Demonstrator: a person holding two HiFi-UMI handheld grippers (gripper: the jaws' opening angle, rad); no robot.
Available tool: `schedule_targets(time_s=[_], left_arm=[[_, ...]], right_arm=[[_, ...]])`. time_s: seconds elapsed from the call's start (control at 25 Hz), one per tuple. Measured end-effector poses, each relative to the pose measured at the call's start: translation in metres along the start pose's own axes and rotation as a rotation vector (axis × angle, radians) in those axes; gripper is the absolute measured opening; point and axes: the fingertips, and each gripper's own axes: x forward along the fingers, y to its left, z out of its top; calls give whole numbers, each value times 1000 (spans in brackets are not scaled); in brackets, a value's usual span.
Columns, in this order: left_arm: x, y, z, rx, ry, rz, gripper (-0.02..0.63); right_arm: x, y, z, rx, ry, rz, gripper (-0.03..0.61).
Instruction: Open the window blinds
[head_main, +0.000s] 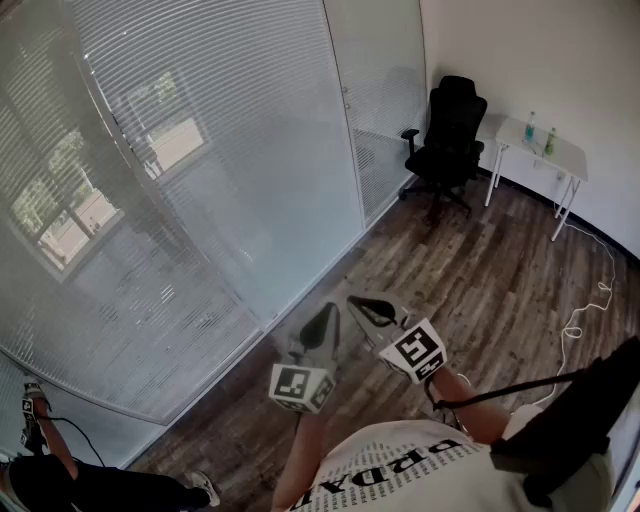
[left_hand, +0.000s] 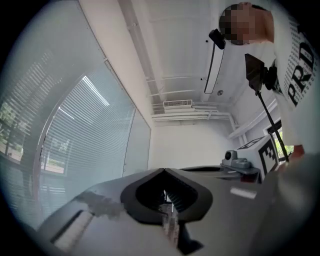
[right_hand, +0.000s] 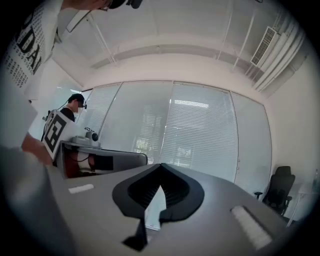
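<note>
We counted two grippers, left gripper (head_main: 329, 313) and right gripper (head_main: 359, 302); one chair (head_main: 446, 135); one table (head_main: 562, 158); two bottles (head_main: 530, 128) (head_main: 549, 141); one floor cable (head_main: 590, 300).

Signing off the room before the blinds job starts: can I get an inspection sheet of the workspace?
Surface: wooden floor.
Job's things: window blinds lowered, neither gripper touching them.
Clutter: nothing seen.
Grippers: left gripper and right gripper both with jaws together, nothing held.
Cables: white cable loose on the floor.
Surroundings: black office chair, white table bearing bottles, another person beside the blinds.
</note>
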Motion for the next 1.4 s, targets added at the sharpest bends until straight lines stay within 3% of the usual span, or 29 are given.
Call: schedule_targets(time_s=[0.52,1.16,1.4], left_arm=[[-2,-4,-9,-8,2,-16,-3],[4,5,-3,-5,3,-18,-3],[8,8,9,86,-12,14,-8]], right_arm=[[-4,-4,-12,16,-19,-58,9],[10,-2,-9,19,-5,-33,9],[15,-5,-7,48,-2,-50,9]])
